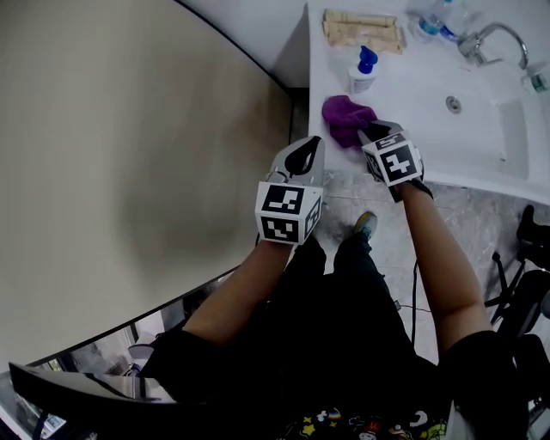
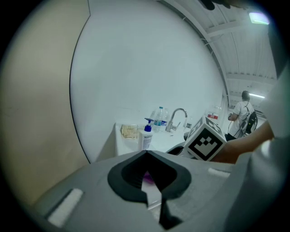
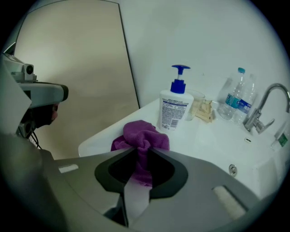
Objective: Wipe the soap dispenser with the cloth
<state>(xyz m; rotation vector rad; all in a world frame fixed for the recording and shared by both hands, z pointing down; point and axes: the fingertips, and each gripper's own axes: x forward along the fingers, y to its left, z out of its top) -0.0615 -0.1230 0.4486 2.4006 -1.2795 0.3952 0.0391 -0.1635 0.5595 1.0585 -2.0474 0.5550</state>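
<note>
The soap dispenser [image 1: 363,70], a white pump bottle with a blue head, is standing upright near the left end of the white surface [image 1: 331,77], apart from both tools. The purple cloth [image 1: 345,119] is lying bunched on the surface just beside it, at about 7 o'clock from the bottle in the head view. The right tool [image 1: 365,133] is reaching in from 5 o'clock, tilted steeply down, and is pinching a fold of the cloth between its tips. In the right gripper view the fabric is narrowing where the jaws are meeting on it, with the rest of the cloth mounding beyond them. The right forearm is stretching out nearly straight towards the surface's front edge. The left tool [image 1: 314,144] is hovering between 7 and 8 o'clock from the cloth, off the surface's near corner, with its jaws pressed together on nothing. It is touching neither cloth nor bottle, and the left arm is bending at the elbow. At 3 o'clock from the dispenser the sink basin [image 1: 507,129] is sitting in the surface. The faucet [image 1: 490,39], water bottles [image 1: 434,21] and a beige pad [image 1: 361,30] are lining the back.
</note>
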